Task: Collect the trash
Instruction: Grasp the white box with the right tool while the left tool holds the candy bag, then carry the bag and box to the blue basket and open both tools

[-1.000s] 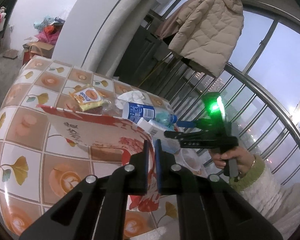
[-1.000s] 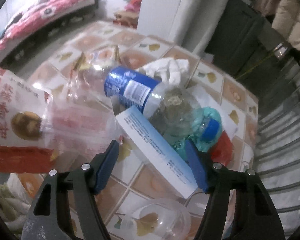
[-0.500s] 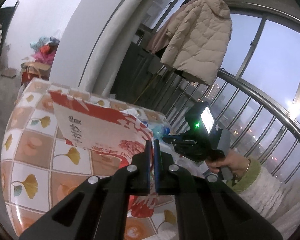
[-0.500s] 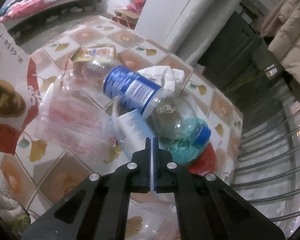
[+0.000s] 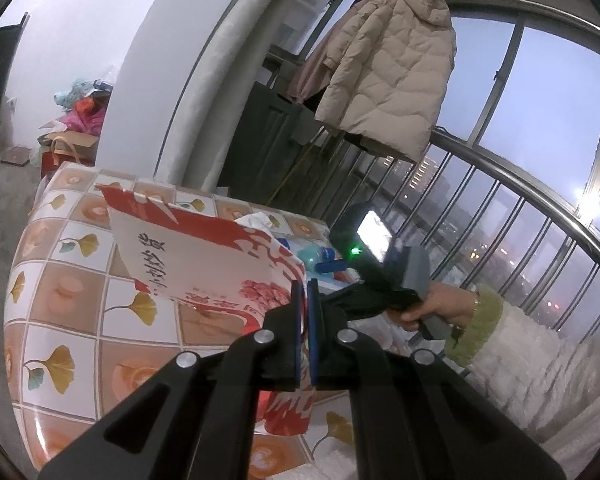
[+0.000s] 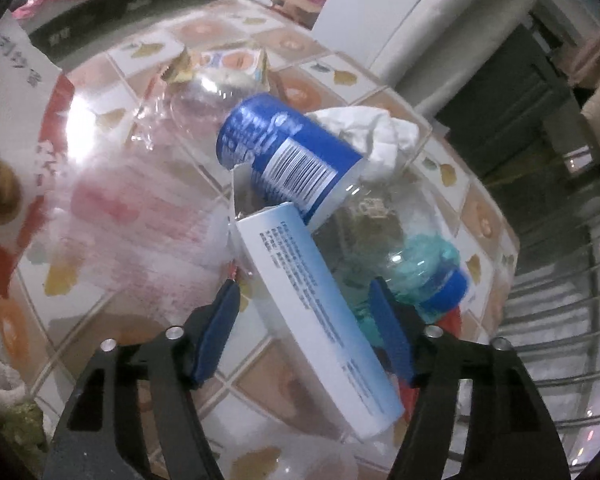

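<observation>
The left gripper (image 5: 304,308) is clenched on the rim of a red-and-white paper bag (image 5: 204,256) — thin, limp, easily torn. The right gripper (image 6: 304,320), jaws opening, straddles a white carton (image 6: 316,312) on the table (image 6: 112,344) — light, stiff, crushable; best gripped across its narrow sides.

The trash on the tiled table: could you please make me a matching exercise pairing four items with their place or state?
Things:
1. red and white bag
2. long white box
3. plastic bottle
4. crumpled tissue

Place or state:
A. lying on its side, blue label
B. between the open jaws of the right hand-held gripper
C. clamped in the left hand-held gripper
D. behind the bottle

Pairs: 1-C, 2-B, 3-A, 4-D
</observation>
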A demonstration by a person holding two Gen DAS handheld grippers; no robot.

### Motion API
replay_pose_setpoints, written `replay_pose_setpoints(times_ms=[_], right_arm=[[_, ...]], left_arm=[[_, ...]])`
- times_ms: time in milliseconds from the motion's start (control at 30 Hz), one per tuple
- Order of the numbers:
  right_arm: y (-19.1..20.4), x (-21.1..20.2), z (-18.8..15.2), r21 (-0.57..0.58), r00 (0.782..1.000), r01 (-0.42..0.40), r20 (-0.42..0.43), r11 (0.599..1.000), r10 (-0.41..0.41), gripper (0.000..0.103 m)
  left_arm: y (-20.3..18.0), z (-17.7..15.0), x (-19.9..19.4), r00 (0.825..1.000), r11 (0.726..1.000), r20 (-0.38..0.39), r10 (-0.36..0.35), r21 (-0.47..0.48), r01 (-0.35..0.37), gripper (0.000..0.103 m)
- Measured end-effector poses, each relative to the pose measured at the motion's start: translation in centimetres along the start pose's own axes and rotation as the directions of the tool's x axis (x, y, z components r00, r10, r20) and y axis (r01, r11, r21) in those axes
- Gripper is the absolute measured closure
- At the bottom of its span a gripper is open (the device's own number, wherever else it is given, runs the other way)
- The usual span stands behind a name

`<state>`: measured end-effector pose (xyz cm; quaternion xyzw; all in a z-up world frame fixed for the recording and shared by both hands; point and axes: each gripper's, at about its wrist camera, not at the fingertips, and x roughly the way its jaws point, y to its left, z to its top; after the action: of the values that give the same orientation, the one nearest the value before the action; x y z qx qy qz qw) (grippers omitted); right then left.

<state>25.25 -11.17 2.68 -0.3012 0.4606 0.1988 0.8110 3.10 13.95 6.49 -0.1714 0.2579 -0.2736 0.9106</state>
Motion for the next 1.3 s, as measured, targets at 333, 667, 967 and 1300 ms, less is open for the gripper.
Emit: replay_pose_setpoints(times_ms=[333,667,967,1300], right_arm=[[2.0,-2.2,-0.6,-0.044,0.981,0.156,0.122,0.987,-0.15,0.075],[-1.1,-11.2,-2.0,0.265,0.895,0.102,0.396,0.959,-0.205,0.076],[-4.2,-21.5,-6.9,0.477,0.756,-0.044,0.59,0.878,-0.282,0.076],[-7.0,-24.7,-20.0,0.71,0.731,-0.116,0.535,0.695,-0.425,0.076]], left_arm=[[-2.0,0.1,-1.2,0.998,0.994,0.038,0.054,0.089,-0.057,0.101],[-4.0,1.8,-3.4,0.989,0.985,0.141,0.049,0.159,-0.071,0.101],[-7.0,3.8,-3.6,0.982,0.976,0.181,-0.051,0.217,0.01,0.101],[-12.9,2.9,3.2,0.971,0.949,0.05,-0.234,0.228,0.217,0.101]])
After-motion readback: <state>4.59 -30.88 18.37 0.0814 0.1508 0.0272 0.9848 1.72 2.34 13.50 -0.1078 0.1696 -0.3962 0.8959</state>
